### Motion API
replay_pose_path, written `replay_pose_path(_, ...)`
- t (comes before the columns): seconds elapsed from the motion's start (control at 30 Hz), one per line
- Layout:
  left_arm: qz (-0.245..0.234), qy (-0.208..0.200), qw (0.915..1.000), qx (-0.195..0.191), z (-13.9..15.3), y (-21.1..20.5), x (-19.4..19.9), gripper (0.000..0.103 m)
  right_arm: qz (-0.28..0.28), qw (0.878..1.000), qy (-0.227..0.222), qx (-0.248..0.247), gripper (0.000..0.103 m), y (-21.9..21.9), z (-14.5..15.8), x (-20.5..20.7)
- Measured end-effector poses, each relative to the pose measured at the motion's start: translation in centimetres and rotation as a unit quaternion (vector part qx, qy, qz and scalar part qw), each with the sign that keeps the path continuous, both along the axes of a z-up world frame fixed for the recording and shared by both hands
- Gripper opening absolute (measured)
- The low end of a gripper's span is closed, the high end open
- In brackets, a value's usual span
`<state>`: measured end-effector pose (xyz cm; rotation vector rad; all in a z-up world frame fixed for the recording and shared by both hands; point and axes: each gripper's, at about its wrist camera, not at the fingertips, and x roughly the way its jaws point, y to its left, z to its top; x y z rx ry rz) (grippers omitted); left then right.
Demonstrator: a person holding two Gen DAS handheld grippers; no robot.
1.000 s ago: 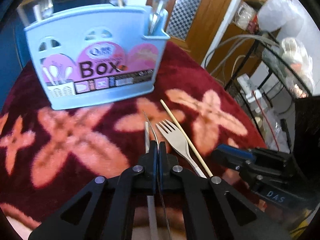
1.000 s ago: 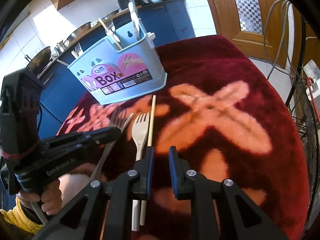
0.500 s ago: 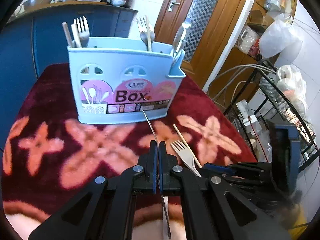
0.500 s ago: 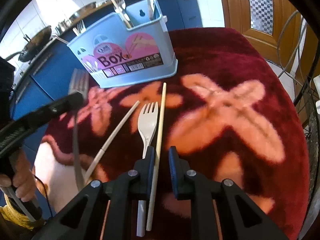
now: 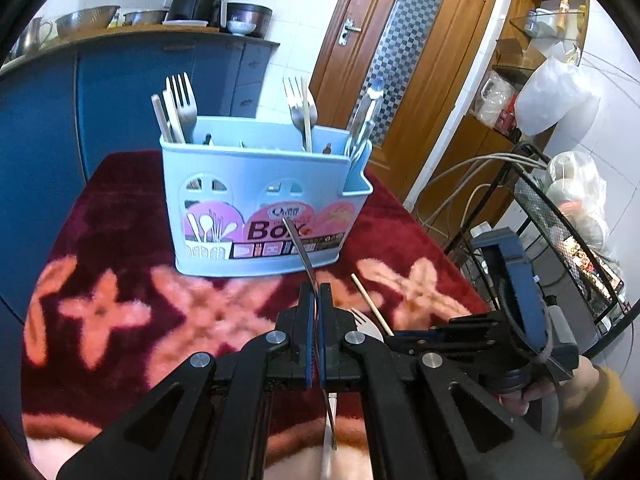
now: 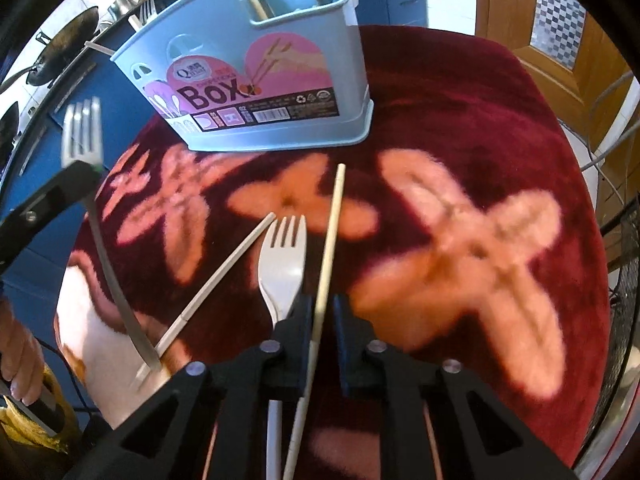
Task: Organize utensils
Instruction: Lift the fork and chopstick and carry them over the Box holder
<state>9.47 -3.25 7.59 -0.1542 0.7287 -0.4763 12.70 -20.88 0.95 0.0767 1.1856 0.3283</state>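
A light blue utensil box (image 5: pixel 264 200) stands at the far side of the red flowered cloth, with forks and chopsticks upright in it. My left gripper (image 5: pixel 316 292) is shut on a metal fork (image 6: pixel 82 132) and holds it above the cloth, tines up, left of the box (image 6: pixel 256 92). My right gripper (image 6: pixel 322 304) points down at the cloth. Its jaws are closing around a pale chopstick (image 6: pixel 330 232) that lies between them, with a small gap still showing. A cream plastic fork (image 6: pixel 282 264) and a second chopstick (image 6: pixel 224 272) lie just left of it.
The cloth (image 6: pixel 460 128) covers a round table whose edge curves close on the right. A wire rack (image 5: pixel 560 216) with bags stands beside it. Blue cabinets (image 5: pixel 120 96) with pots and a wooden door (image 5: pixel 400 60) lie behind the box.
My left gripper has risen and drawn back with the metal fork, so the box looks farther off. My right gripper has slid right over the chopstick and its jaws have narrowed.
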Motion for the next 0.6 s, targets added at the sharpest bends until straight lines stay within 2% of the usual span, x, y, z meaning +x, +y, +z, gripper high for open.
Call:
replay_pose_path(0.13, 0.008, -0.012, 0.9999, -0.001, 0.9, 0.6, -0.2, 0.000, -0.016, 0.999, -0.019, 0.029, 0.006, -0.9, 0.3, -0.7)
replay_pose_path(0.27, 0.013, -0.025, 0.9996, -0.003, 1.8, 1.2, -0.4, 0.000, -0.038, 0.995, -0.060, 0.066, 0.006, -1.8, 1.7, -2.1)
replay_pose_path(0.43, 0.023, -0.048, 0.9986, -0.007, 3.5, 1.9, -0.5, 0.000, -0.054, 0.984, -0.134, 0.107, 0.006, -2.5, 4.5, -4.1)
replay_pose_path(0.6, 0.032, -0.068, 0.9971, -0.009, 5.2, 2.5, -0.6, 0.000, -0.064, 0.973, -0.177, 0.135, 0.006, -2.6, 6.4, -5.1)
